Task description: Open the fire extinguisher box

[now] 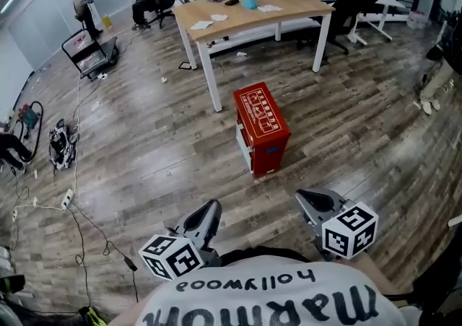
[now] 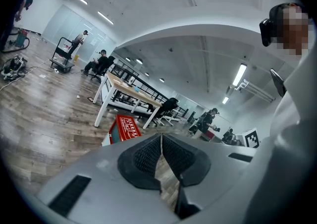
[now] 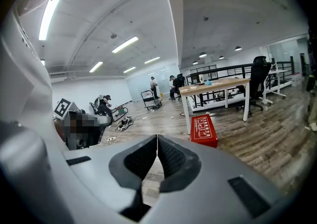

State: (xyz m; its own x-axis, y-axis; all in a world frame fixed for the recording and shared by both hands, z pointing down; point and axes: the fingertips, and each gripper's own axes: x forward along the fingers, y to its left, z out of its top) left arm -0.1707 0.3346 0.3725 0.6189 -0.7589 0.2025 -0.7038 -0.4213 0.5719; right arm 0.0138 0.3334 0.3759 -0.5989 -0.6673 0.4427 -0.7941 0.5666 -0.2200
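Here's the red rectangular metal fire extinguisher box (image 1: pixel 261 128) with white lettering on its top face, sitting on the grey-brown plank floor (image 1: pixel 144 144) just off the near leg of the wooden-topped table with white legs (image 1: pixel 289 0), on the side away from the chairs. Its lid is shut, so nothing inside can be seen. Both tools sit on the far side of the box from that table, well apart from it. The left gripper (image 1: pixel 209 210) has its black ribbed pads pressed together, with nothing between them and nothing touched. It's the same for the right gripper (image 1: pixel 312 200): jaws fully together, empty, and clear of the box.
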